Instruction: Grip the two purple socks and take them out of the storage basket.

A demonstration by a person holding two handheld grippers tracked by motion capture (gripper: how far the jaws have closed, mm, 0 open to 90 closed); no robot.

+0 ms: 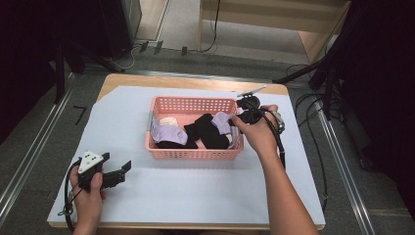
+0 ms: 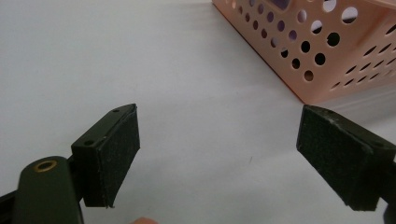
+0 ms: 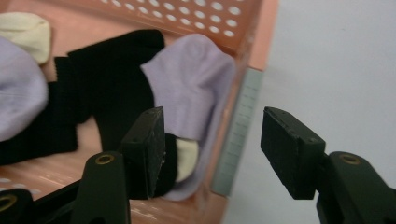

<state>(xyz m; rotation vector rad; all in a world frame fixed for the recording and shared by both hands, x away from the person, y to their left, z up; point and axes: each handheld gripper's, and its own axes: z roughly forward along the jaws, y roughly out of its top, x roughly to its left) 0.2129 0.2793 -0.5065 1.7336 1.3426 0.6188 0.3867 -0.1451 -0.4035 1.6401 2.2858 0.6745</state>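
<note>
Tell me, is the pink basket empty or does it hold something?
Not empty. The pink basket holds black socks, lilac socks and a cream sock.

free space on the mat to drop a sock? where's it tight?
Bare mat between the basket front wall and the near edge, right of the left hand-held gripper. Also bare left of the basket and a strip behind it. Crowded: inside the basket with socks, and its right end, where the right hand-held gripper straddles the wall.

A pink perforated basket sits mid-table — inside lie lilac socks, black socks and a cream one.
</note>
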